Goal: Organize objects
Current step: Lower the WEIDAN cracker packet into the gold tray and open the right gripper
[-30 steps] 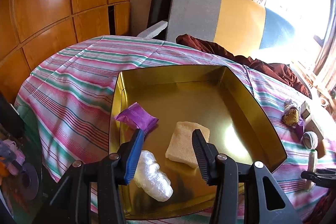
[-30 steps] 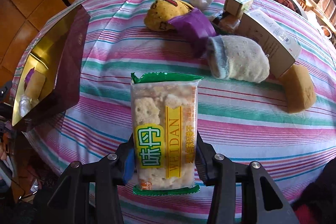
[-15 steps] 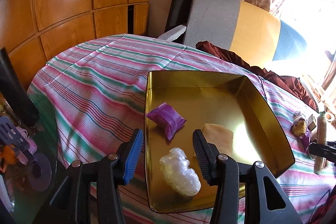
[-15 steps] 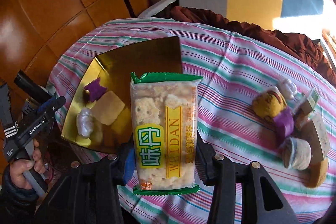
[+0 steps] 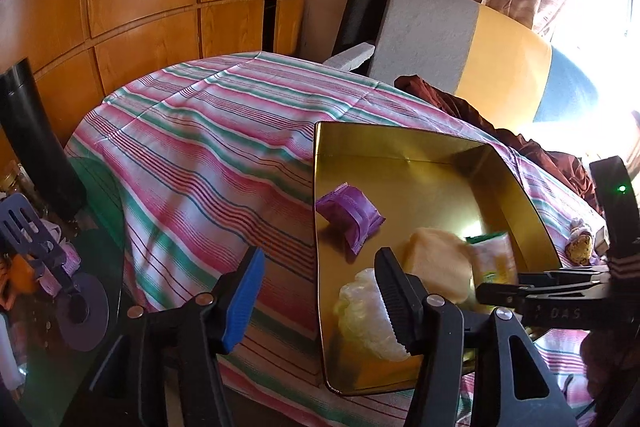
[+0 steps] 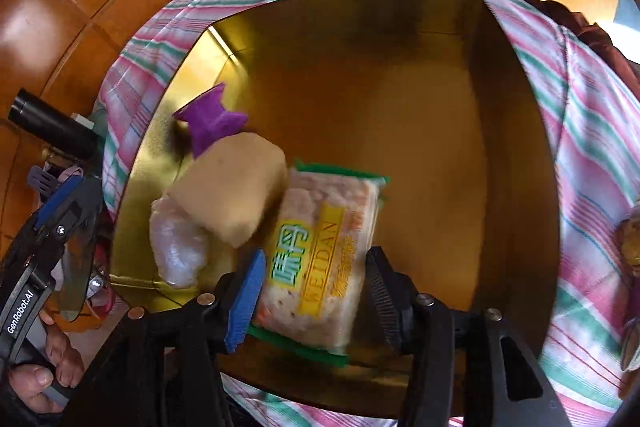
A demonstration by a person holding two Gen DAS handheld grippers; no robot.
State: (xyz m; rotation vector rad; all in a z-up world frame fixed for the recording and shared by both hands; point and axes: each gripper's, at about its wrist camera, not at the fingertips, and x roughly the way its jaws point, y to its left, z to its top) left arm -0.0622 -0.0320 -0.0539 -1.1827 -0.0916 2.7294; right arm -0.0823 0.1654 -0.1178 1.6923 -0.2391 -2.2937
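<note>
The right gripper (image 6: 314, 291), a second ago over the striped cloth, now hangs over the gold tin (image 6: 400, 27); its jaws are opening and the cracker packet (image 6: 324, 255), blurred, seems to be dropping beside the sponge (image 6: 232, 195); the left gripper (image 5: 320, 291) spreads empty.

One tin (image 6: 400, 39), four items inside

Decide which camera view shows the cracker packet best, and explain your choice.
The right wrist view: the cracker packet fills the middle, label readable, between the opening jaws of the right gripper above the gold tin. The left wrist view shows only its blurred top end behind the yellow sponge.
</note>
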